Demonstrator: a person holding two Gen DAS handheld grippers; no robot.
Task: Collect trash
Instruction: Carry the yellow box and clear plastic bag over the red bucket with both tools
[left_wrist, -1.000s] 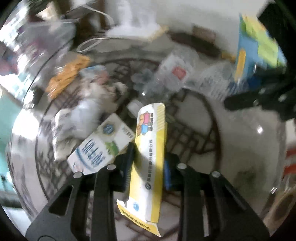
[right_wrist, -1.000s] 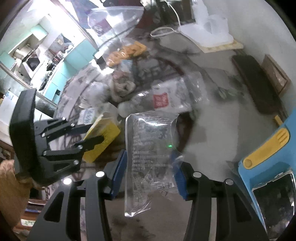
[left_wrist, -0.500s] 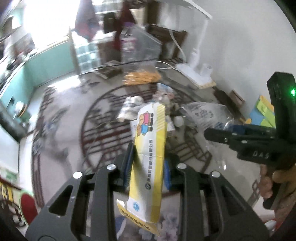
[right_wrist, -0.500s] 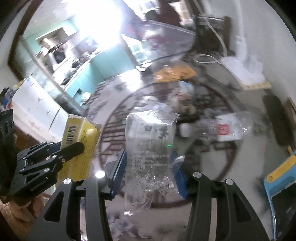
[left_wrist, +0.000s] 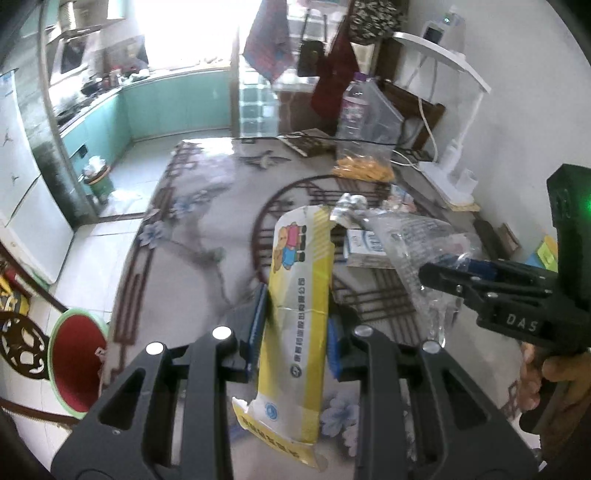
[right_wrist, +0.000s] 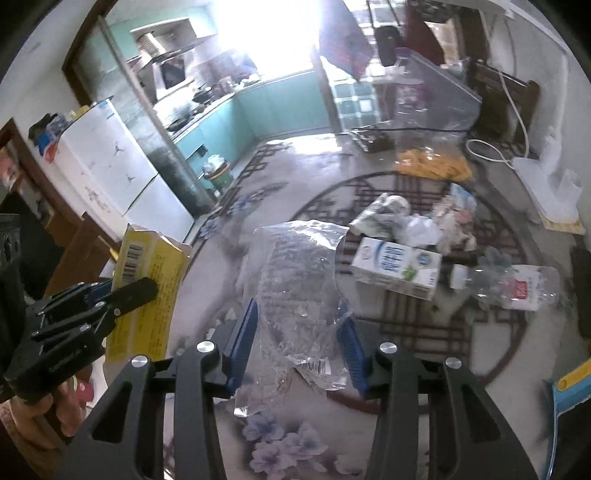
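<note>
Left claw (left_wrist: 293, 328) clamped on yellow carton (left_wrist: 295, 314), long axis upright. Right claw (right_wrist: 297, 339) clamped on clear plastic bag (right_wrist: 295, 288). Red bin (left_wrist: 75, 365) low-left, nearer left claw; likely drop there first.

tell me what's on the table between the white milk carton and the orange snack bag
In the right wrist view, crumpled paper and wrappers lie between the white milk carton and the orange snack bag.
</note>
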